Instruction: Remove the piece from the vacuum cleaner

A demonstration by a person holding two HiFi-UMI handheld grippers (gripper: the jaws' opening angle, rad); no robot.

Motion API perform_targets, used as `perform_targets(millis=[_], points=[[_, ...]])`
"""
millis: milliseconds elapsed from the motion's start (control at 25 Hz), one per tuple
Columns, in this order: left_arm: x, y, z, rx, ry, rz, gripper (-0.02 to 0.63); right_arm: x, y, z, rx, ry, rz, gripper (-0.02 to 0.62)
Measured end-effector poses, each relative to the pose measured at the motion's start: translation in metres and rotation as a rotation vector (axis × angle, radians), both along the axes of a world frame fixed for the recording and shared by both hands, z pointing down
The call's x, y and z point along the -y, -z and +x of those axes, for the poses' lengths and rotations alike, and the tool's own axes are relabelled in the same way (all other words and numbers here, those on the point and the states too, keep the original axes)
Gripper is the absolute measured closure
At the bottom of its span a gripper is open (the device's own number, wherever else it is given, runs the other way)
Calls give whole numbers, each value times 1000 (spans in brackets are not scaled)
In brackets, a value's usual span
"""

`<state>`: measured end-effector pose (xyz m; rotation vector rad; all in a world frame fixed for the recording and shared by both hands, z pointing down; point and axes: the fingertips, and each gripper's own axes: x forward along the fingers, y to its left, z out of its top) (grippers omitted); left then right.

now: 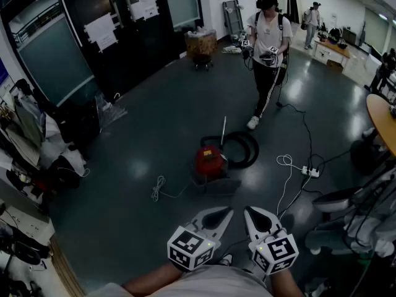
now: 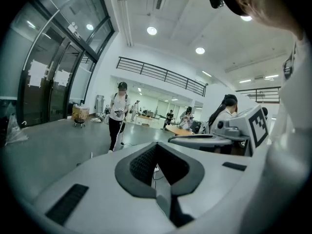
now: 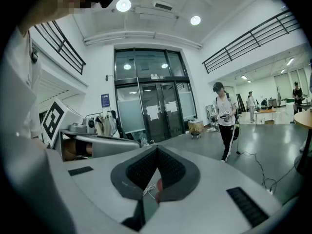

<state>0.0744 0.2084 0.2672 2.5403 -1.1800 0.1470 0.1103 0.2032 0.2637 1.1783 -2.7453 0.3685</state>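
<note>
A red vacuum cleaner (image 1: 210,161) stands on the dark floor in the head view, with its black hose (image 1: 243,148) coiled at its right and a thin wand (image 1: 223,130) rising behind it. A white cord (image 1: 159,188) trails off to its left. My left gripper (image 1: 226,212) and right gripper (image 1: 250,211) hang side by side near my body, well short of the vacuum. Both are shut and hold nothing. In the left gripper view the left gripper (image 2: 156,144) points across the hall. In the right gripper view a sliver of the red vacuum (image 3: 159,185) shows through the right gripper (image 3: 157,148).
Another person (image 1: 268,42) with hand-held grippers walks beyond the vacuum. A white power strip (image 1: 311,171) and cables lie at the right, near chairs (image 1: 340,201) and a round table (image 1: 383,119). Dark glass doors (image 1: 93,36) and clutter line the left side. A cart (image 1: 201,43) stands far back.
</note>
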Motion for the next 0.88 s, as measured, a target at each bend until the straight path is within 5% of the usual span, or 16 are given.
perform_targets(millis=[880], points=[[-10,-13,-11,19,44,-11,601,-7,-2,-2,51,46,6,581]])
